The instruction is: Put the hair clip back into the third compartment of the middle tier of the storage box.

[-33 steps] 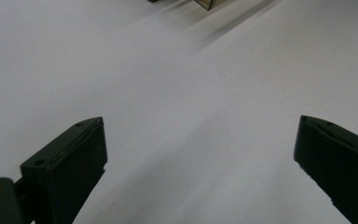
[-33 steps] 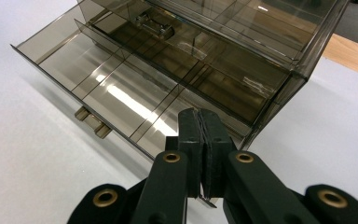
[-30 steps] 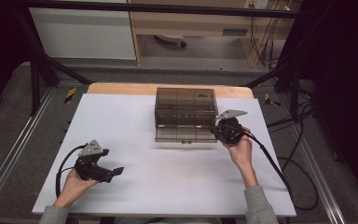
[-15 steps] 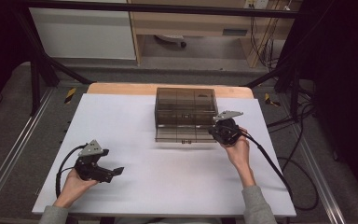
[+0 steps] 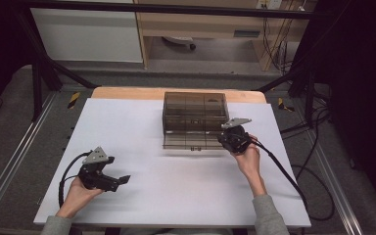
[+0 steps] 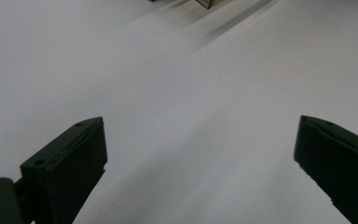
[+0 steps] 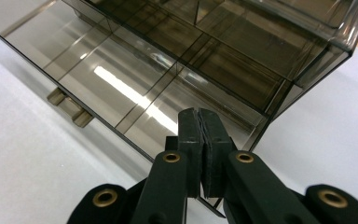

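While the left gripper (image 5: 120, 180) rests with fingers apart, the right gripper (image 7: 200, 116), fingers together, touches the smoky plastic box (image 5: 195, 110).

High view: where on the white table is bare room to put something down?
The white table is bare between the left hand-held gripper and the right hand, and along its left side beside the smoky compartment box. It is crowded only at the box's front right, where the right hand-held gripper sits.

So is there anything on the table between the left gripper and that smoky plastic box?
Nothing visible. Bare white table lies between the open left gripper and the compartment box. The right gripper is shut at the box's lid edge.
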